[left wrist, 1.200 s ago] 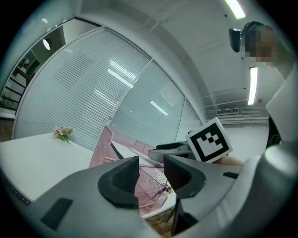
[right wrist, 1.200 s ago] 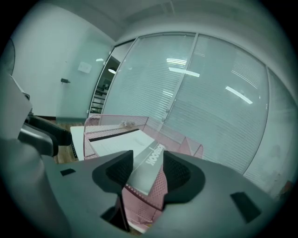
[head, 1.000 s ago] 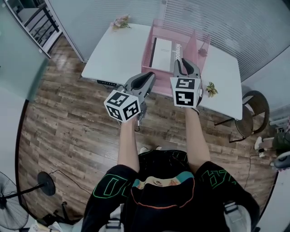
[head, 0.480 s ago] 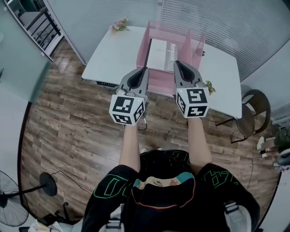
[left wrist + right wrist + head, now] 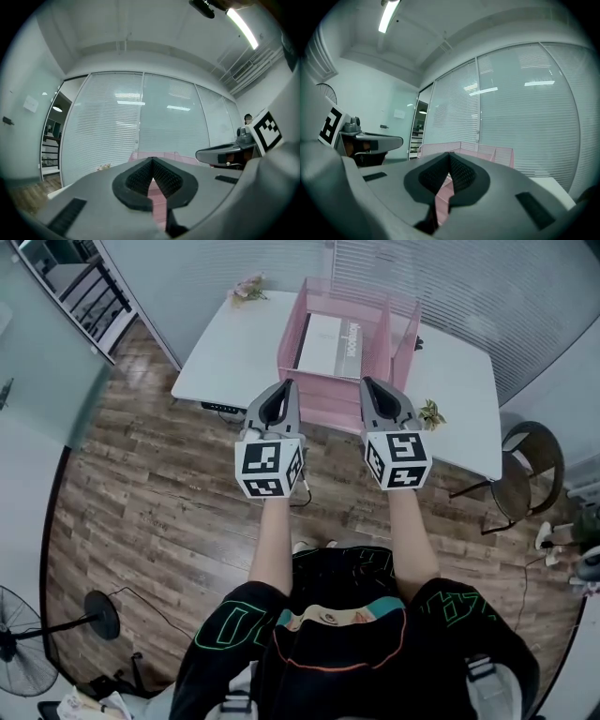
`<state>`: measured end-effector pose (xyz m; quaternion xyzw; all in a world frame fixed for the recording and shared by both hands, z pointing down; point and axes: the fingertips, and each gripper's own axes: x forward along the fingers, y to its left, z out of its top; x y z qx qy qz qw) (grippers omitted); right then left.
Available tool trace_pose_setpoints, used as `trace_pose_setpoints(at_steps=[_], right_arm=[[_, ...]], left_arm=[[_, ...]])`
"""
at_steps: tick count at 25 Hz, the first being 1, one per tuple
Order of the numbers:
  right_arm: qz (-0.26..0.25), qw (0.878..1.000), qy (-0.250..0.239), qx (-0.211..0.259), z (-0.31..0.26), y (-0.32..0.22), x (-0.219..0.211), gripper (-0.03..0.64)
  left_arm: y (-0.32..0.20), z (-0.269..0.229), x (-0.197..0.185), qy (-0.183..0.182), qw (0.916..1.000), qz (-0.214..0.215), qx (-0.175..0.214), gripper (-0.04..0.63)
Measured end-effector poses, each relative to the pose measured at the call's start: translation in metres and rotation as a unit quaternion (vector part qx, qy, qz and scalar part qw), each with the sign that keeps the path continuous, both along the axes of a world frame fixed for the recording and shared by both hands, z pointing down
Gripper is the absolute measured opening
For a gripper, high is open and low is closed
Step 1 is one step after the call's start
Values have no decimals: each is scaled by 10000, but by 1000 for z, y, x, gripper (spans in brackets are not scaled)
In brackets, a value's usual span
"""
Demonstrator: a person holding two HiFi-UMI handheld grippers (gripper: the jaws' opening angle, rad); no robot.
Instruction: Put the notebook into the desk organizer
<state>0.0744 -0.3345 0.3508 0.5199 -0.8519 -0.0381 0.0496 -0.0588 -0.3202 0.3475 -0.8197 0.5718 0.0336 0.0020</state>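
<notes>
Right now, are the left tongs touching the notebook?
Apart. The left gripper view shows the left tongs shut on nothing, the pink organizer beyond them; the head view shows the notebook lying inside it, past their tips.

Pink desk organizer (image 5: 330,401) walls — open top

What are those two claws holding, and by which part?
Nothing. The left gripper and the right gripper are both shut and empty; the notebook lies in the pink organizer.
</notes>
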Motion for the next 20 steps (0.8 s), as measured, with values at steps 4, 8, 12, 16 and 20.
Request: trace_pose_setpoints(at_steps=[4, 8, 12, 16, 20], right_arm=[[-113, 9999, -17, 67, -5, 2, -3, 3], [-190, 9998, 55, 94, -5, 3, -5, 3], [-227, 9996, 114, 116, -6, 2, -5, 2], [-266, 9994, 147, 158, -8, 1, -7, 3], [-292, 9992, 181, 184, -9, 2, -6, 3]], left_arm=[[2, -3, -6, 0, 9998, -205, -15, -5], [2, -3, -10, -25, 9993, -385, -21, -5], [2, -4, -12, -33, 9989, -468, 3, -5], [1, -5, -13, -20, 9988, -481, 29, -5], [1, -2, -11, -13, 9989, -460, -8, -5]])
